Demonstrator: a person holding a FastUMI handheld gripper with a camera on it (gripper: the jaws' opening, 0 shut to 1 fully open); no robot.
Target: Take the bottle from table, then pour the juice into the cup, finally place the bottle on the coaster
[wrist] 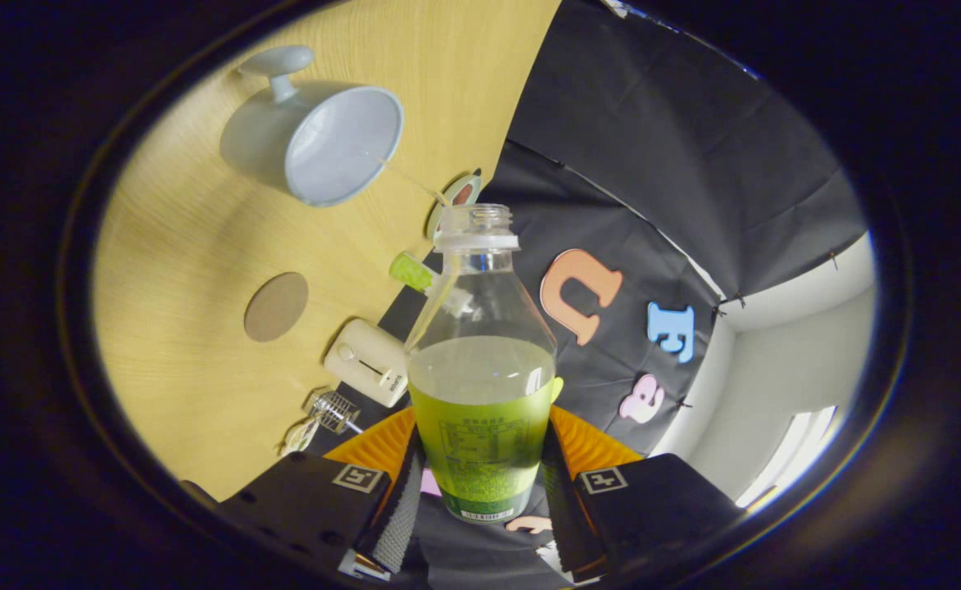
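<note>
The gripper (484,483) is closed on the lower body of the bottle (482,360), one finger pressing each side of the labelled part, and carries it clear of the worktop (185,246), tipped over sideways. The cap is off and the juice sits about halfway up, its surface well below the open neck.

The chief risk, as I judge it, is spilling: the cup (316,139) stands well beyond the bottle's mouth, toward the far part of the worktop, so any further tilt before the neck is over the rim would put juice on the wood. A smooth bottle held only low down may also twist or slip in the grip.

The coaster (276,306) (a flat brown disc) lies nearer, between the cup and the fingers, with nothing on it. Along the worktop edge by the cloth wall lie a small white device (363,362), a metal whisk-like tool (328,412), a green cap-like piece (410,271) and a round object (455,197) partly hidden behind the bottle neck; none blocks the way to the cup.
</note>
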